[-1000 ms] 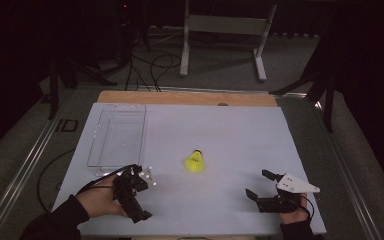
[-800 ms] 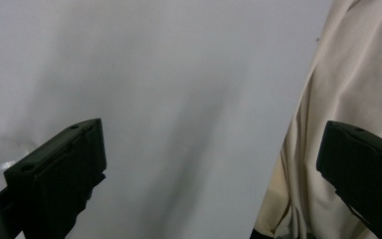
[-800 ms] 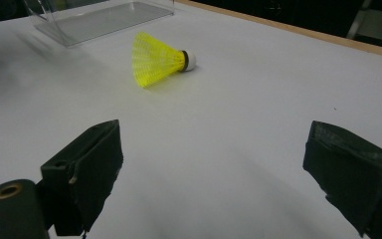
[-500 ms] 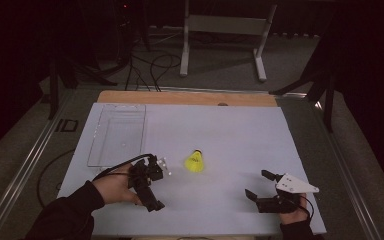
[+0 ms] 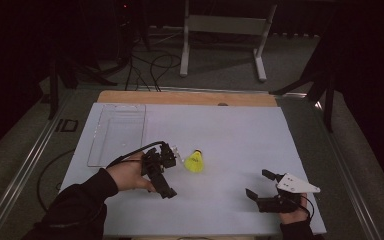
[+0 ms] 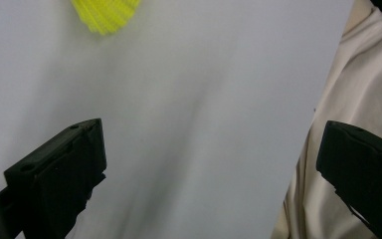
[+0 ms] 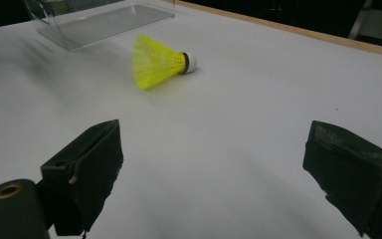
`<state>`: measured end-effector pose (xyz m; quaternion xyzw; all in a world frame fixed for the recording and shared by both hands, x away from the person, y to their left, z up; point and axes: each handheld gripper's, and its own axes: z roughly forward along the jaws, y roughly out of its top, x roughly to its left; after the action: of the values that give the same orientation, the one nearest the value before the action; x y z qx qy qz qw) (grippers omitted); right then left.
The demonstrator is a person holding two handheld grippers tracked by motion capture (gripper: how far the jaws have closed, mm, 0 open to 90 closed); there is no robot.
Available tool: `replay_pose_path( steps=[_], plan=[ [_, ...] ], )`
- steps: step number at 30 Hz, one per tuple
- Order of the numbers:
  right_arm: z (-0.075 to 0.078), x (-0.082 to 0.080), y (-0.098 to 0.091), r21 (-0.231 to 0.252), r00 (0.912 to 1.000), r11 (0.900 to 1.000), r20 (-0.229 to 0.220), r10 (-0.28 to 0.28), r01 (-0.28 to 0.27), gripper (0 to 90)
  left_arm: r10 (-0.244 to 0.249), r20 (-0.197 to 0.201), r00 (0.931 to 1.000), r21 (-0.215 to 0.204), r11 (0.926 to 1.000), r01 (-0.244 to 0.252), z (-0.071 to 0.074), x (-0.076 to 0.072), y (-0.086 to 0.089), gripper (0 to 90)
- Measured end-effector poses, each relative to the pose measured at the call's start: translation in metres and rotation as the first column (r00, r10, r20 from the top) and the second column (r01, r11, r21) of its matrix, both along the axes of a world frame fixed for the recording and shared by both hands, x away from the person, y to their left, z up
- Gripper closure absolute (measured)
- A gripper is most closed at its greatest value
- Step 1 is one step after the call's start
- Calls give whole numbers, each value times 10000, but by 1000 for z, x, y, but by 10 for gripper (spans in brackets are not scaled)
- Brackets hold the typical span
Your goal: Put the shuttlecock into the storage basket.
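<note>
The right gripper [image 5: 263,187], jaws spread wide, rests near the table's [image 5: 230,135] front edge; the yellow shuttlecock [image 5: 194,161] lies at its ten o'clock, well apart. The left gripper [image 5: 166,170], jaws also wide apart, has the shuttlecock just beside it at two o'clock.

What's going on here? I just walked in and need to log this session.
A person at a table holds a two-jaw gripper in each hand. The left gripper is open, right beside a yellow shuttlecock lying on its side, not gripping it. The right gripper rests open near the table's front right, apart from the shuttlecock. A clear tray sits at the left.
</note>
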<state>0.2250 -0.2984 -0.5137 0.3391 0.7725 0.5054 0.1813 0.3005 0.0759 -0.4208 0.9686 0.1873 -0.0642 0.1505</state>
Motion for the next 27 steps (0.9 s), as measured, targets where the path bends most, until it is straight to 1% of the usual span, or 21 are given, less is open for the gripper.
replay_pose_path(
  steps=[1, 2, 5, 7, 9, 10, 11, 12, 13, 14, 16, 17, 19, 23, 24, 25, 26, 27],
  plan=[
    [0, 0, 0, 31, 10000, 10000, -33, -18, 18, 86, 85, 75, 9999, 87, 9999, -86, 0, 4, -5, 3],
    [0, 0, 0, 14, 10000, 10000, -40, 7, -7, 86, 211, 79, 9997, 79, 9997, -211, 0, 7, -7, 3],
    [-1, 1, 1, 21, 9999, 10000, -110, 85, -84, 86, 423, 93, 9991, -71, 9991, -423, 0, 13, -11, 3],
    [-1, 1, 2, -20, 9999, 9999, -115, 115, -115, 86, 747, 165, 9971, -32, 9972, -747, -2, 18, -14, 3],
    [-1, 1, 2, -14, 9998, 9999, -125, 138, -138, 86, 1159, 317, 9928, -4, 9933, -1160, -5, 23, -16, 3],
    [-1, 1, 2, -18, 9998, 9999, -123, 139, -140, 86, 1382, 364, 9897, -83, 9904, -1380, -7, 26, -17, 3],
    [-1, 1, 1, 2, 9998, 9999, -130, 148, -148, 86, 1491, 374, 9881, -94, 9888, -1489, -8, 28, -17, 3],
    [-1, 1, 1, 12, 9998, 9999, -141, 139, -139, 86, 1514, 370, 9878, -151, 9884, -1509, -10, 30, -17, 3],
    [-1, 1, 1, 28, 9998, 9999, -140, 144, -144, 86, 1579, 339, 9869, -122, 9874, -1576, -12, 32, -18, 3],
    [-1, 1, 1, 11, 9998, 9999, -132, 151, -151, 86, 1675, 396, 9851, -55, 9859, -1675, -14, 33, -19, 3],
    [-1, 1, 1, 55, 9997, 9998, -162, 185, -184, 86, 1687, 297, 9852, -91, 9857, -1685, -18, 36, -20, 3],
    [-2, 1, 1, 34, 9997, 9998, -148, 193, -192, 86, 1748, 307, 9841, -82, 9846, -1746, -19, 37, -21, 3],
    [-1, 1, 2, 54, 9997, 9998, -159, 195, -194, 86, 1738, 276, 9844, -181, 9847, -1733, -21, 39, -23, 3],
    [-1, 1, 2, 73, 9997, 9998, -155, 212, -211, 86, 1798, 335, 9831, -524, 9827, -1779, -26, 44, -26, 3],
    [-1, 1, 1, 85, 9996, 9997, -164, 221, -219, 86, 1705, 454, 9843, -623, 9839, -1676, -27, 45, -27, 4],
    [-1, 1, 1, 84, 9996, 9997, -174, 214, -213, 86, 1777, 461, 9830, -727, 9820, -1741, -28, 46, -27, 4],
    [-2, 1, 2, 58, 9996, 9997, -162, 220, -219, 86, 1799, 572, 9820, -876, 9807, -1746, -30, 48, -27, 4],
    [-2, 1, 2, 53, 9996, 9997, -154, 236, -235, 86, 1833, 672, 9808, -916, 9800, -1769, -31, 49, -28, 4]
  ],
)
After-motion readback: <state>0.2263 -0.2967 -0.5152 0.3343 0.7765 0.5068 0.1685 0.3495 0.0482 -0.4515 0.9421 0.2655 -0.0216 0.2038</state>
